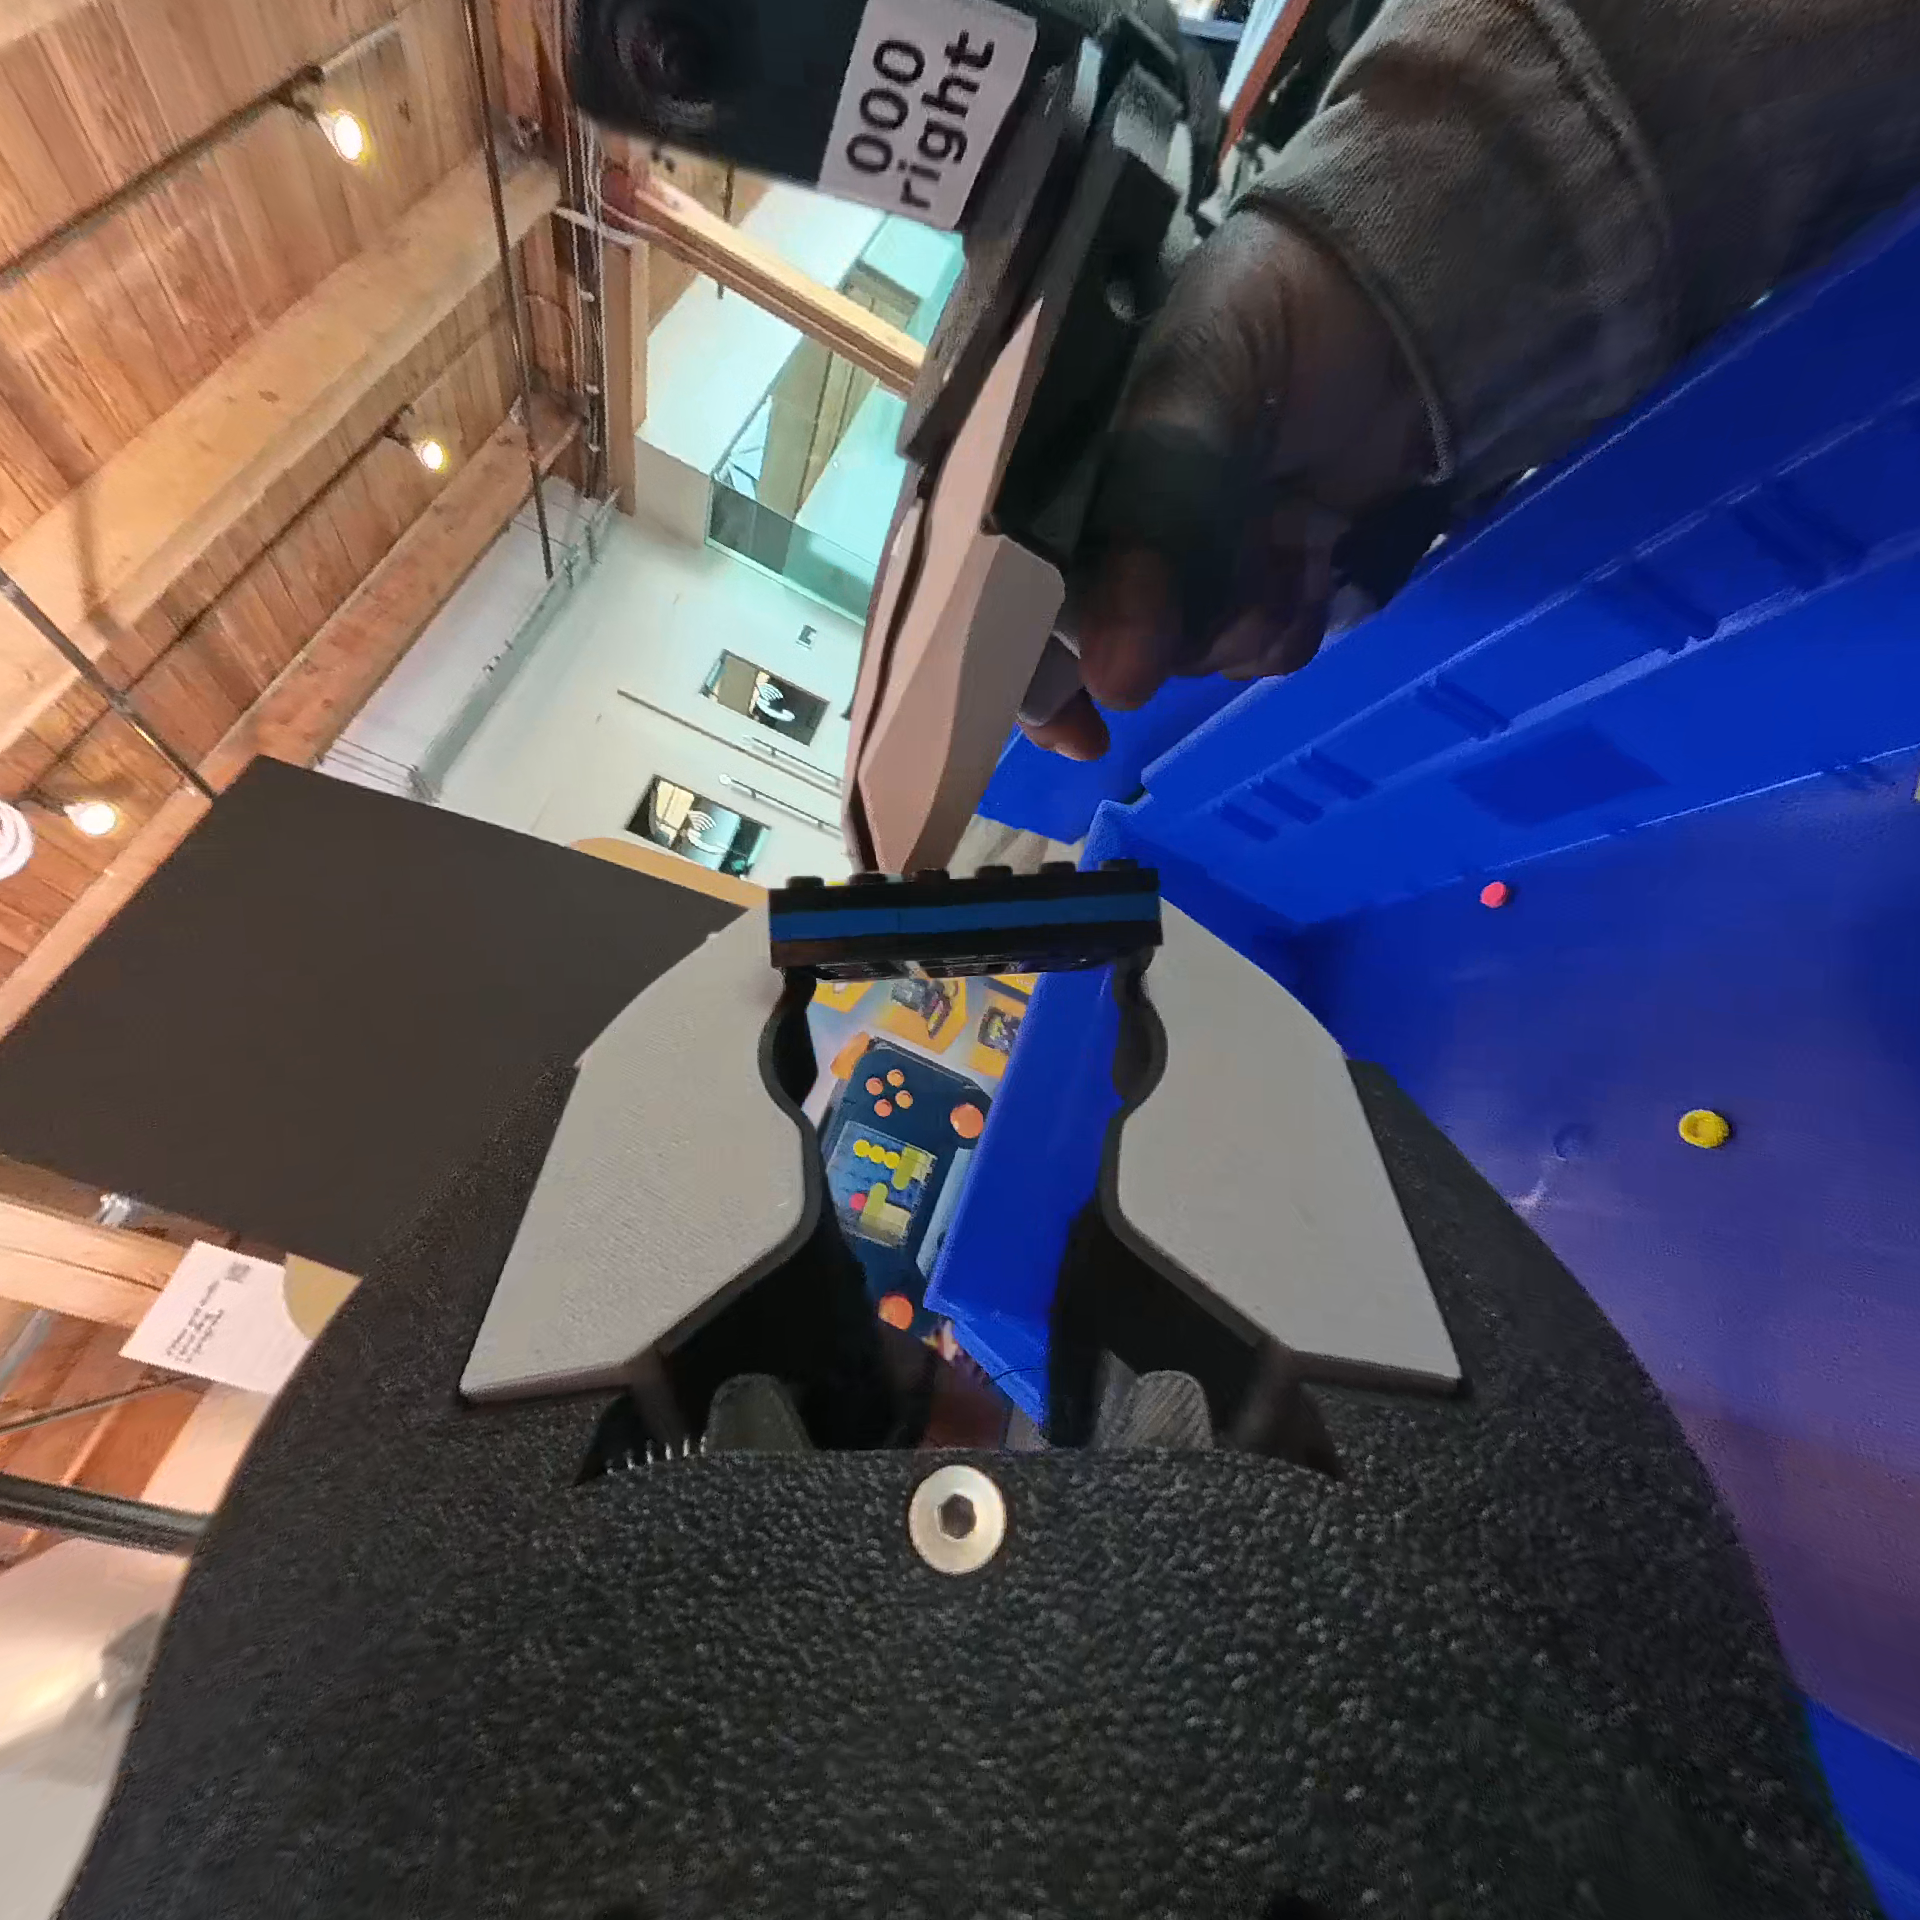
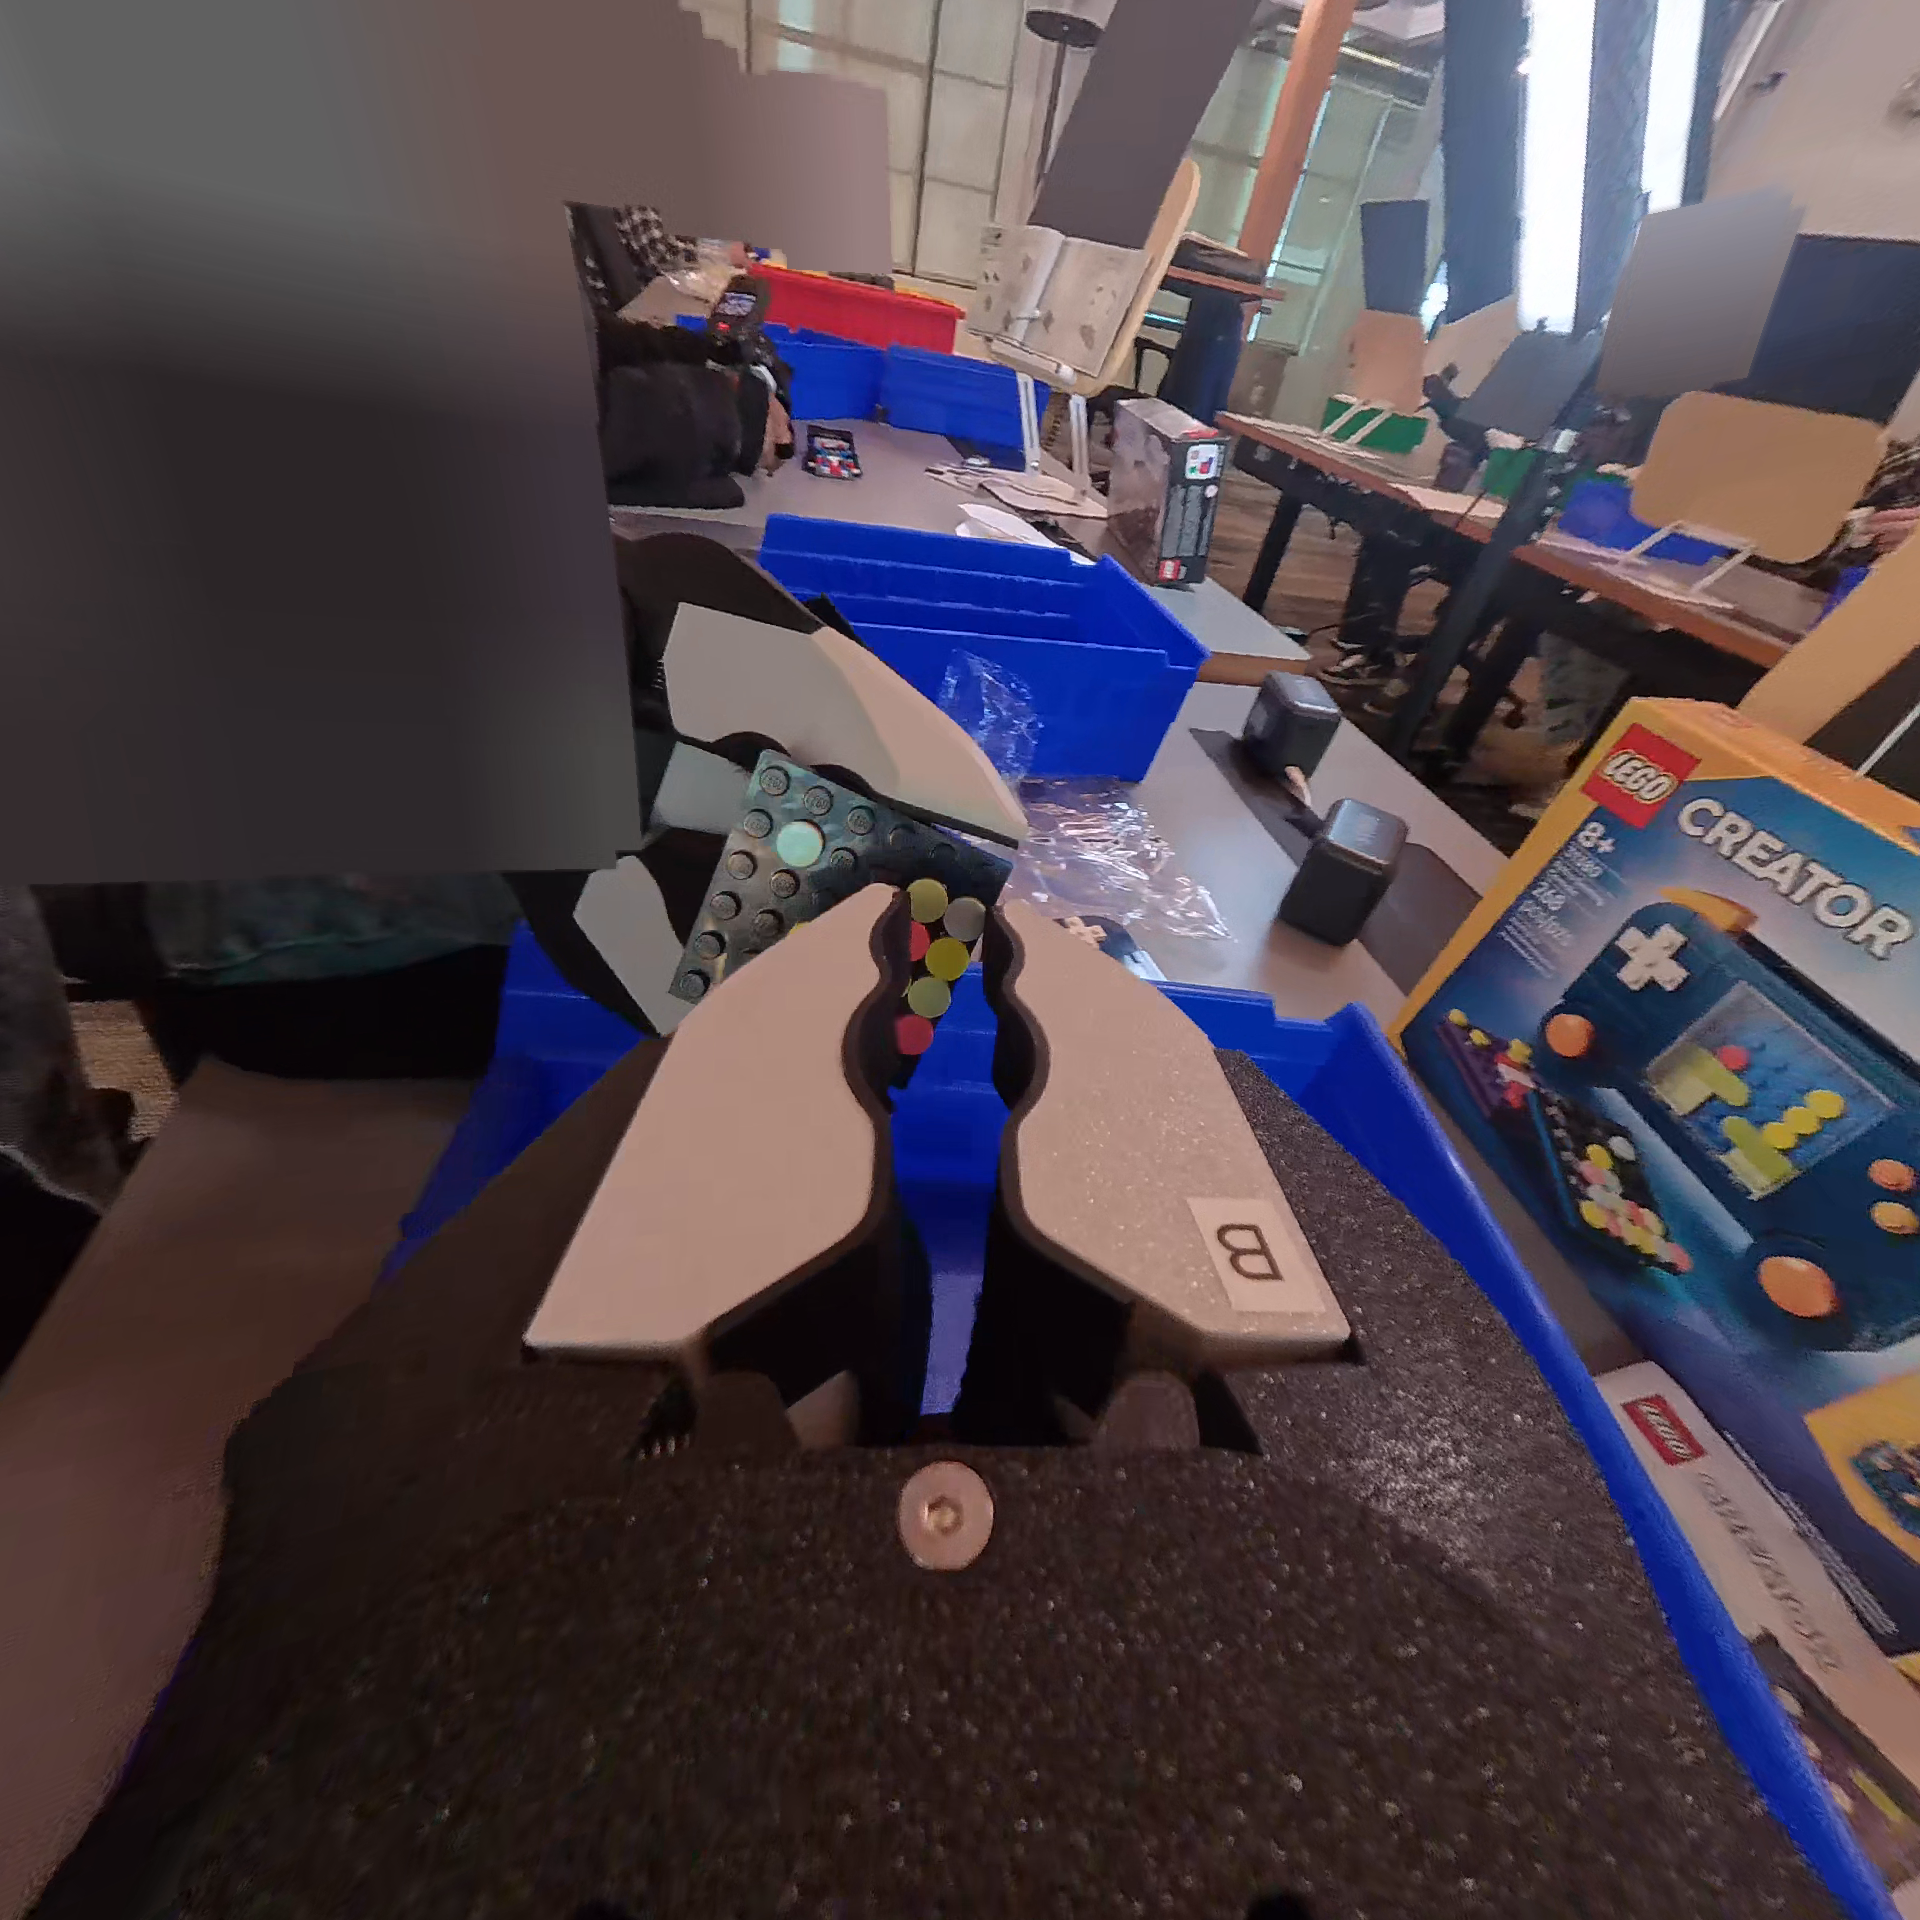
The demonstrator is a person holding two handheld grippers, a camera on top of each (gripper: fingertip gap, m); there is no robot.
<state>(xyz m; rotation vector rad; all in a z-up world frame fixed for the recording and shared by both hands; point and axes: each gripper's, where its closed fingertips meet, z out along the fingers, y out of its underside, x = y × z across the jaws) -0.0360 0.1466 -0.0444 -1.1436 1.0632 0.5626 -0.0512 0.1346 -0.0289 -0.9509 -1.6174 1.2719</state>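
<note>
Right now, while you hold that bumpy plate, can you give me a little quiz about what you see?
1. True or false: the left gripper grips a black-and-blue brick plate between its fingertips.
2. Pick one: the big plastic bin beside the grippers is A red, B blue, C green.
3. Fill the gap: in the right wrist view, the toy box lies to the ___ of the right gripper.

Key: 1 true; 2 B; 3 right.
</note>
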